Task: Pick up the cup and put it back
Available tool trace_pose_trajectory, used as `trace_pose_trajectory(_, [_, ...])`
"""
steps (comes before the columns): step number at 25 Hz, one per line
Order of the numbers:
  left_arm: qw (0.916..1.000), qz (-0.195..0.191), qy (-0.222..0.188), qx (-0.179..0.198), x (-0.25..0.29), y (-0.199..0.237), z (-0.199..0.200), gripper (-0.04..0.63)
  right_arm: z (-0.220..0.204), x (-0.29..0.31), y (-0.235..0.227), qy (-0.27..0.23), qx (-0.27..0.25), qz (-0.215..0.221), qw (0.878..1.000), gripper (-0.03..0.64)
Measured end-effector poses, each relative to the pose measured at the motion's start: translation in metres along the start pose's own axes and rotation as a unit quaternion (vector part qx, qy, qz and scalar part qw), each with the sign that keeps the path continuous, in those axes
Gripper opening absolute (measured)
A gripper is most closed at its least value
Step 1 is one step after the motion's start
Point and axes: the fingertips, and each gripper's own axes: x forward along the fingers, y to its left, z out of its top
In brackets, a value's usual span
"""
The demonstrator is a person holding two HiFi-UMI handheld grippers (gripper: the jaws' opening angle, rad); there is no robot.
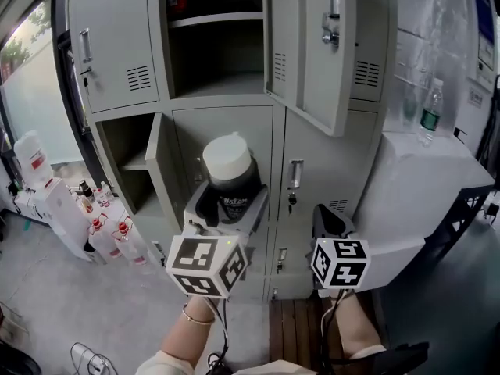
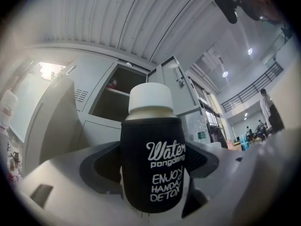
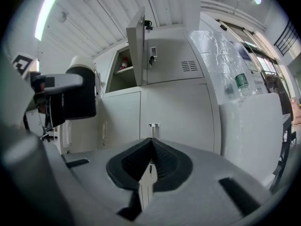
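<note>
The cup (image 1: pixel 231 176) is a bottle with a white lid and a black sleeve printed with white letters. My left gripper (image 1: pixel 228 201) is shut on its sleeve and holds it upright in the air in front of the grey lockers. In the left gripper view the cup (image 2: pixel 153 159) fills the middle between the jaws. My right gripper (image 1: pixel 328 219) hangs lower right of the cup, shut with nothing in it. The right gripper view shows that gripper (image 3: pixel 151 142) closed, with the cup (image 3: pixel 81 95) off to the left.
Grey metal lockers (image 1: pixel 234 92) stand ahead. An upper compartment (image 1: pixel 217 49) is open with its door (image 1: pixel 312 45) swung out, and a lower left door (image 1: pixel 160 174) is ajar. A plastic water bottle (image 1: pixel 430 112) stands on a wrapped white unit at right. Spray bottles (image 1: pixel 109 233) sit on the floor at left.
</note>
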Motion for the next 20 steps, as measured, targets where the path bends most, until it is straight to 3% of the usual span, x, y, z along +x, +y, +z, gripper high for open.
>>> trace_pose_trajectory(14, [0.9996,0.029,-0.001,0.002,0.076,0.023,0.043,0.376,0.028,0.010,-0.020,-0.013,-0.012,0.003,1.000,-0.009])
trace_pose_trajectory(20, [0.9984,0.051,0.001,0.022,0.098,0.038,0.061,0.376,0.041,0.019,-0.020,-0.019,-0.017,0.008,1.000,-0.009])
